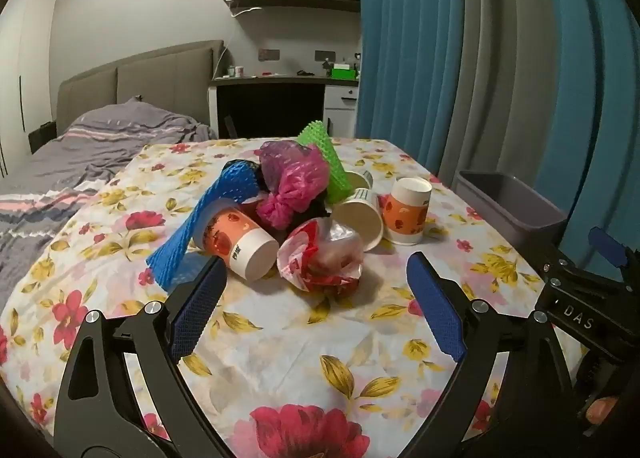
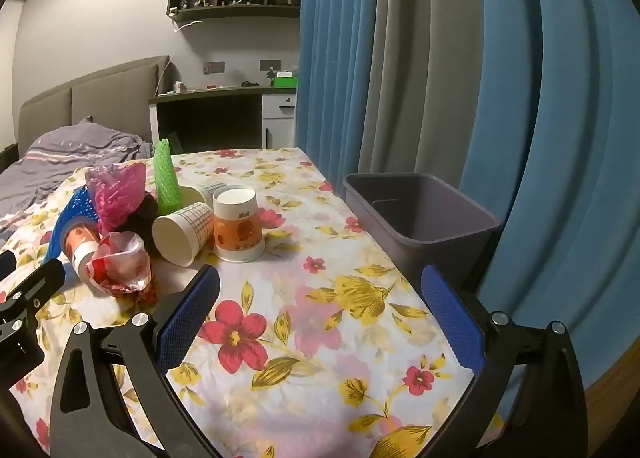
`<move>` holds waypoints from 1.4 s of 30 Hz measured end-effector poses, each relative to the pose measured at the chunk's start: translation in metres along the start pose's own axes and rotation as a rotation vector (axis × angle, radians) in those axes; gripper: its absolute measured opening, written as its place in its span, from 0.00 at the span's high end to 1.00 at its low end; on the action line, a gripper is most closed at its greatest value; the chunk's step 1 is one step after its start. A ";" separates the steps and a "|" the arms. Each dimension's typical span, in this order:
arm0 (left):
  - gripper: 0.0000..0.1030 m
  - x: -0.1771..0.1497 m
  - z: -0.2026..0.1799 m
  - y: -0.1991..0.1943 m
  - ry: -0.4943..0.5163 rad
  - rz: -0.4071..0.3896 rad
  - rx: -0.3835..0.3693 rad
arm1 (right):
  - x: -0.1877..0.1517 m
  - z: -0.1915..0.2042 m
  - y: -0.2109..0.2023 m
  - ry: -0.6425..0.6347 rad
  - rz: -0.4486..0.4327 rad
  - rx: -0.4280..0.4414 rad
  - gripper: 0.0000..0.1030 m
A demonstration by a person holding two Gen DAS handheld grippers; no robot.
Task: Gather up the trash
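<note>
Both claws, left claw (image 1: 316, 274) and right claw (image 2: 320, 286), are wide open, holding nothing. The trash pile (image 1: 288, 201) sits mid-worktop (image 1: 320, 338); the bin (image 2: 420, 217) waits beside. One clumsy grab could roll a paper cup (image 1: 406, 211) off.

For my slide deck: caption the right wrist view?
Open right hand-held gripper above floral tablecloth, trash pile left, empty grey bin right.

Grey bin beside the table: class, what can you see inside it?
The grey bin shows bare inner walls and no trash in the part visible. Its near wall hides the bottom, so that area cannot be checked.
</note>
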State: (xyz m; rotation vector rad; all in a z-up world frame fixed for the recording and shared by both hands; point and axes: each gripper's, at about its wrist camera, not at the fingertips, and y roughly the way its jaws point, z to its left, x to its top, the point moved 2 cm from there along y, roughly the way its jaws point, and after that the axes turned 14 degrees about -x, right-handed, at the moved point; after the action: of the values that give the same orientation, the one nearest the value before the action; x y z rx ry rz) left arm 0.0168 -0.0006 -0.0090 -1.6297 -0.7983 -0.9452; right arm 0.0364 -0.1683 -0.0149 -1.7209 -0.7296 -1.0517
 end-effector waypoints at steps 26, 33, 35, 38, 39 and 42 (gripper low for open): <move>0.13 0.007 -0.005 -0.002 -0.028 -0.030 -0.030 | 0.004 -0.005 -0.005 0.012 -0.019 0.005 0.05; 0.13 0.008 -0.006 -0.004 -0.028 -0.039 -0.041 | 0.006 -0.007 -0.006 0.019 -0.026 0.001 0.05; 0.13 0.008 -0.006 -0.005 -0.028 -0.043 -0.039 | 0.006 -0.008 -0.006 0.020 -0.030 0.005 0.05; 0.13 0.010 -0.004 -0.005 -0.033 -0.048 -0.036 | 0.006 -0.007 -0.007 0.019 -0.038 0.005 0.05; 0.13 0.009 -0.003 -0.005 -0.034 -0.049 -0.036 | 0.007 -0.007 -0.007 0.021 -0.036 0.009 0.05; 0.13 0.009 -0.003 -0.005 -0.035 -0.050 -0.035 | 0.007 -0.007 -0.006 0.020 -0.037 0.011 0.05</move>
State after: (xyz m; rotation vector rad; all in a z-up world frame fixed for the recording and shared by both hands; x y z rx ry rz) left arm 0.0159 -0.0016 0.0017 -1.6670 -0.8536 -0.9733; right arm 0.0319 -0.1723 -0.0052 -1.6906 -0.7558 -1.0870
